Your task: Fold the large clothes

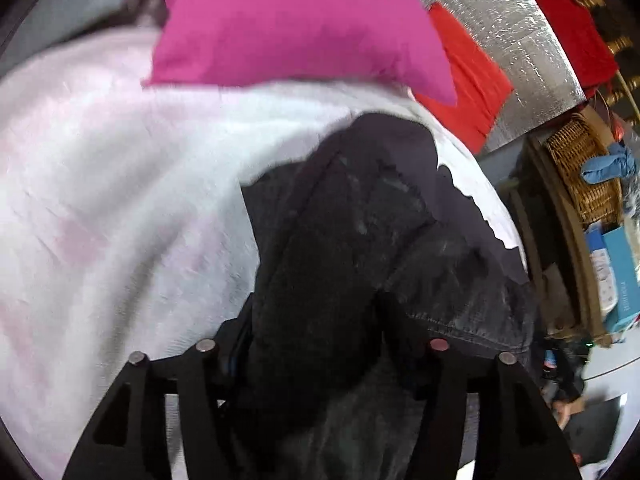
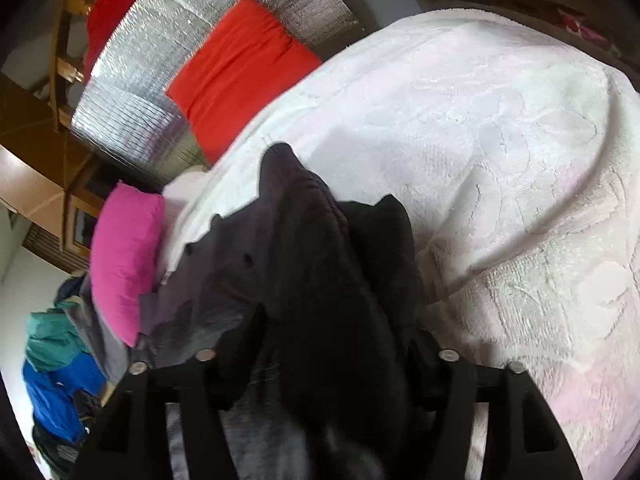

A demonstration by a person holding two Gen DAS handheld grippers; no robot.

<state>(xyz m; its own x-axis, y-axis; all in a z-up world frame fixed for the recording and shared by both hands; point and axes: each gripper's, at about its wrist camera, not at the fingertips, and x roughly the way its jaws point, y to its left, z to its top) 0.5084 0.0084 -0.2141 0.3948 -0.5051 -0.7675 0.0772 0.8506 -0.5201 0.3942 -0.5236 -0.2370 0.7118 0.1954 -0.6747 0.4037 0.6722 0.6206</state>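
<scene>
On the bed, over a fluffy white and pink blanket, lies a big dark piece of clothing. It looks like black jeans, because a stitched hem shows near the right side of the left view. It is still bunched up and lumpy, not flat and not in a neat pile, so I think the folding is only getting going. Most of the job is left: spread it out, smooth it, and fold it over.

Cloth from the dark clothing runs right up between the fingers of both tongs. In the left view it fills the gap of the left tongs. In the right view it fills the gap of the right tongs too. Both tongs stand about half open. I cannot tell if their fingers are pinching the cloth or just sitting around it, because the dark cloth hides the inner sides.

A bright pink pillow and a red pillow sit farther back, away from the dark clothing.
</scene>
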